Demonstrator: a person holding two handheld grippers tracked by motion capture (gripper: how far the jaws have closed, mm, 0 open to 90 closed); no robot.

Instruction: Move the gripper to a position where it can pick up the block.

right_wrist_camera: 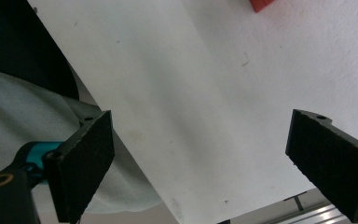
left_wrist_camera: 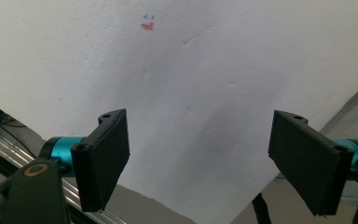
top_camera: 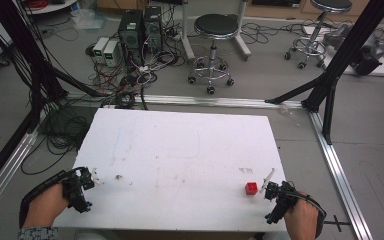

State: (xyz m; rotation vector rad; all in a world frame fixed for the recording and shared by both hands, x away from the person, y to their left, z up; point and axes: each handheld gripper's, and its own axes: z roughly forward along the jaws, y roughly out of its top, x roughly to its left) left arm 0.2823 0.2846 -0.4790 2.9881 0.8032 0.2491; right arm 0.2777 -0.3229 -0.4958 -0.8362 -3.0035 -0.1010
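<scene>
A small red cube rests on the white foam board near its front right corner. My right gripper hovers just right of the cube at the board's right edge. In the right gripper view its jaws stand wide apart with nothing between them, and a corner of the red cube peeks in at the top. My left gripper sits at the board's front left corner. Its jaws are also spread wide over bare board.
Faint stains and an orange mark dot the board. Aluminium rails frame the table. Beyond the far edge are cables, computer boxes and two stools. Black frame struts rise at the right.
</scene>
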